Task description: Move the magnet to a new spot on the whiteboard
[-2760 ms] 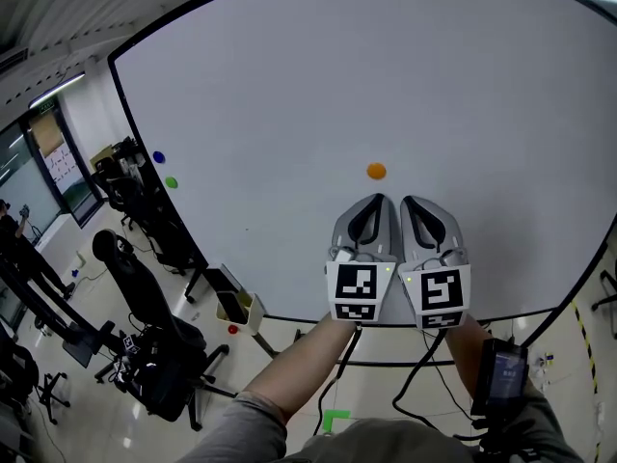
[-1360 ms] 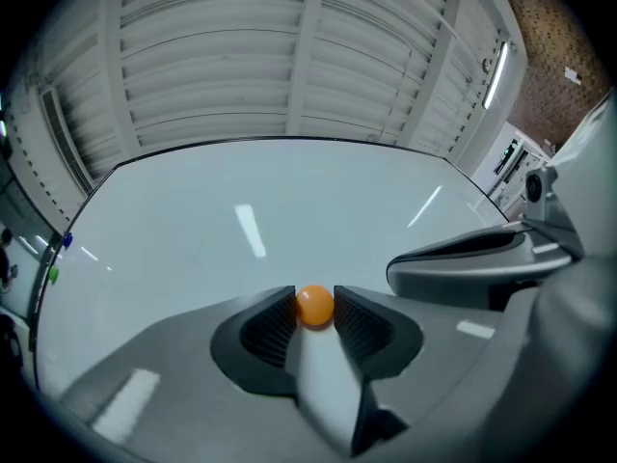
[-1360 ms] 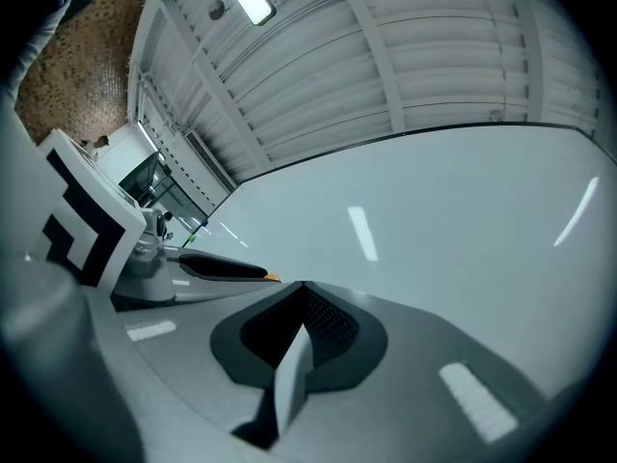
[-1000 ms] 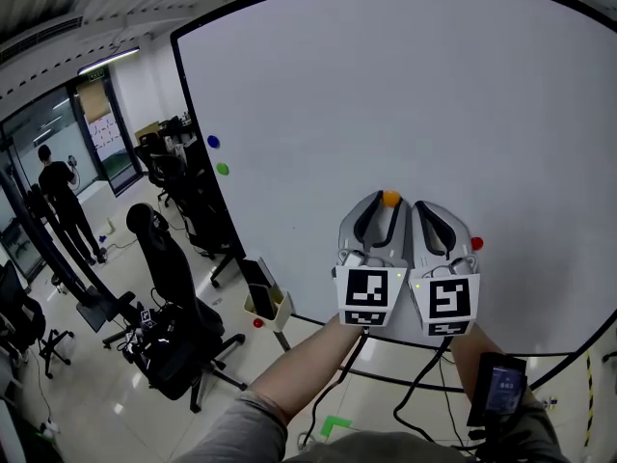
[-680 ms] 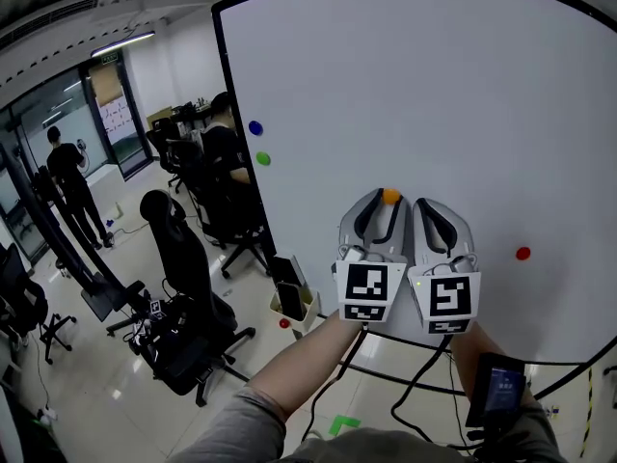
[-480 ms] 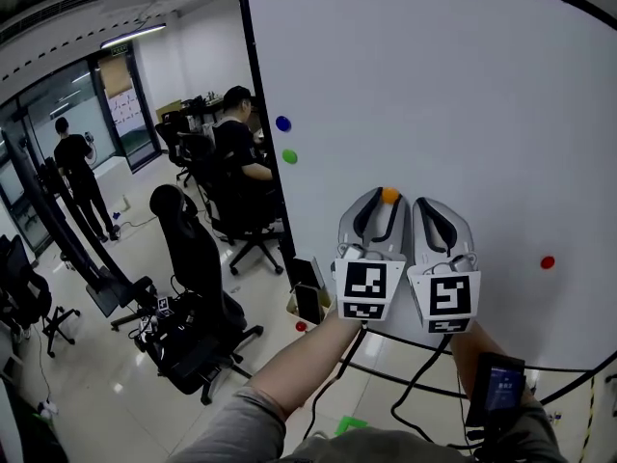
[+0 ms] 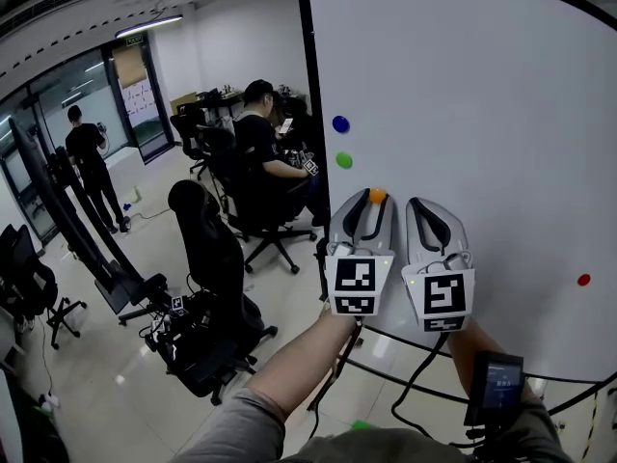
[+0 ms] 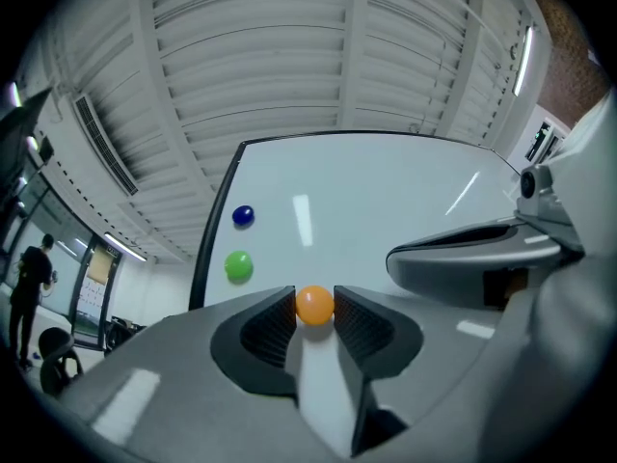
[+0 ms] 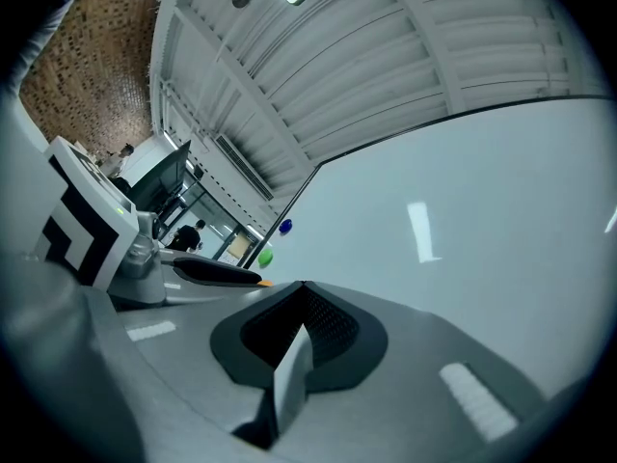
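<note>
Our left gripper (image 7: pixel 365 202) is clenched on the orange magnet (image 8: pixel 314 305), pinching it at the jaw tips near the whiteboard's (image 7: pixel 482 114) left edge, just below and right of the green magnet (image 7: pixel 343 160) and blue magnet (image 7: pixel 339 123). Beside it, our right gripper (image 9: pixel 297 324) is closed on nothing. We see a red magnet (image 7: pixel 583 280) far right.
</note>
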Motion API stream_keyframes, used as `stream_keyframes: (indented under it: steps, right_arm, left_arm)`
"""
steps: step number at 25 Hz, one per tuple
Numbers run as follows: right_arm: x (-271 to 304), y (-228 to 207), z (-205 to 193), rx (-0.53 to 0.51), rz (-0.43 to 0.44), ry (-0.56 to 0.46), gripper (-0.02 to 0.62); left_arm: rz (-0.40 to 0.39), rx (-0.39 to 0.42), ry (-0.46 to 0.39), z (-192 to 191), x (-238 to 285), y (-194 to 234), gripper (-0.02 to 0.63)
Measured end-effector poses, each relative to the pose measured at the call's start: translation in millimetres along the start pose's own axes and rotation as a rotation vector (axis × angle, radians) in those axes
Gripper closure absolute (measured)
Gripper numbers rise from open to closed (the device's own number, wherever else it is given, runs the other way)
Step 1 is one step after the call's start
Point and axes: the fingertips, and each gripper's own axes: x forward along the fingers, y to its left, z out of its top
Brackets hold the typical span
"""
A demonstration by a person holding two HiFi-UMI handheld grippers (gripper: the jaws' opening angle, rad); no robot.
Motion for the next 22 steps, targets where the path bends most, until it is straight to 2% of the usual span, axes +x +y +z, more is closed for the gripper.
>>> stream_keyframes:
  steps: [5,9,16,22]
  right_arm:
    - [29,32,-3,-0.004,0.022,0.004,0.589]
    - [44,50,-4,-0.007,0.028,0.006,0.589]
    - [60,64,-8,-0.015,0.019,0.015,0.589]
    - [66,67,-15,-0.017,0.011,0.024,0.588]
  left_arm:
    - [0.03,-0.016,0.018,-18,0,45,0.486]
    - [0.025,-0.024,0.023,-26,-1,64,0.486]
    - [-0.007,-0.03,0.027,-39,5,76,0.486]
    - [-0.03,-0.007,-0.004,-42,7,76,0.488]
